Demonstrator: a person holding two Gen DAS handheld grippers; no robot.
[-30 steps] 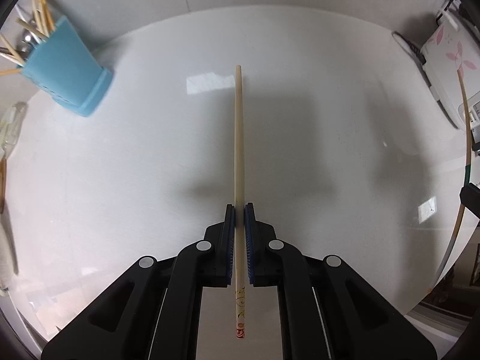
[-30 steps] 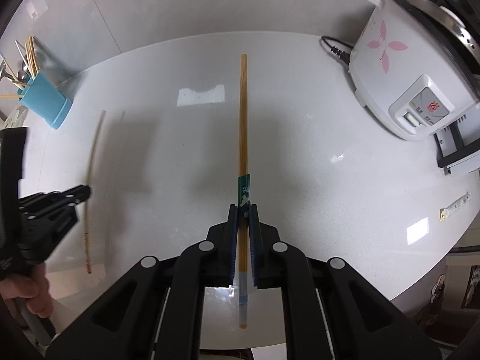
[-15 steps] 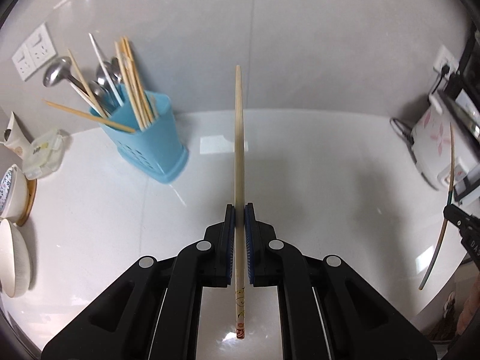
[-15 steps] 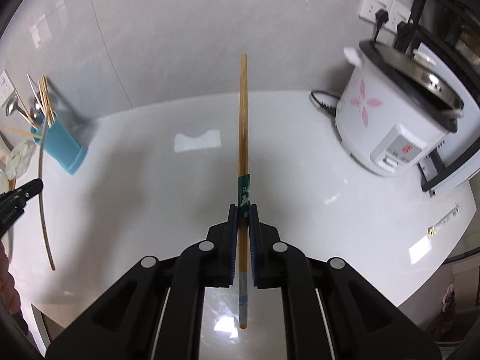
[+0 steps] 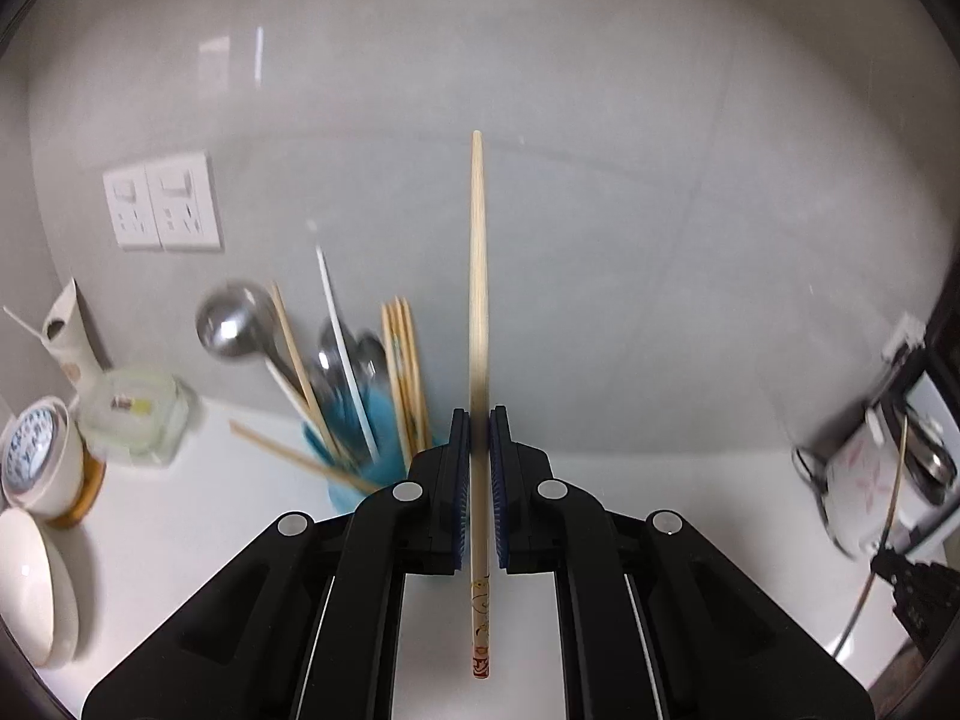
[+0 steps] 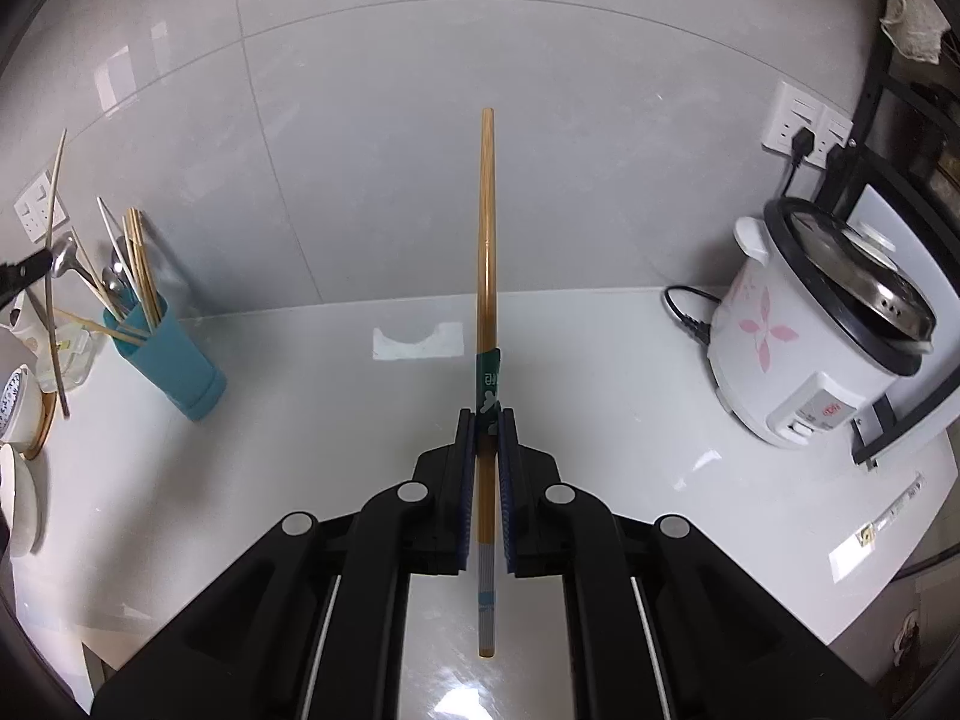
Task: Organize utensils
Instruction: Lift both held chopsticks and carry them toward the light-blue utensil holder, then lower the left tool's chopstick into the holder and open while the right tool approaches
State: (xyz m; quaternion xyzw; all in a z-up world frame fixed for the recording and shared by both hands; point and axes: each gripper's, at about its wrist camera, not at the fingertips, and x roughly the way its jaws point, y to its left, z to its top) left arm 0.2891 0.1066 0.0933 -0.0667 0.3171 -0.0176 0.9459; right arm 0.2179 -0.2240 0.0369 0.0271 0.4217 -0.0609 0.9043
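Note:
My left gripper (image 5: 478, 417) is shut on a pale wooden chopstick (image 5: 477, 276) that points up toward the wall. Just left of and behind its fingers stands the blue utensil holder (image 5: 360, 450), blurred, filled with spoons and several chopsticks. My right gripper (image 6: 487, 417) is shut on a darker brown chopstick (image 6: 486, 228) with a green label, held above the white counter (image 6: 336, 420). In the right wrist view the blue utensil holder (image 6: 171, 369) stands at the far left, with the left gripper's tip (image 6: 24, 267) and its pale chopstick (image 6: 53, 276) beside it.
A white rice cooker (image 6: 822, 330) with a pink flower and a plugged-in cord sits at the right by a black rack (image 6: 900, 180). Bowls (image 5: 30, 576), a cup (image 5: 42, 462) and a small clear container (image 5: 135, 417) crowd the counter's left end. Wall sockets (image 5: 162, 201) are behind the holder.
Both grippers have risen and tilted up with their chopsticks. The left one swung toward the blue holder, which went from far upper left to just beside its fingers.

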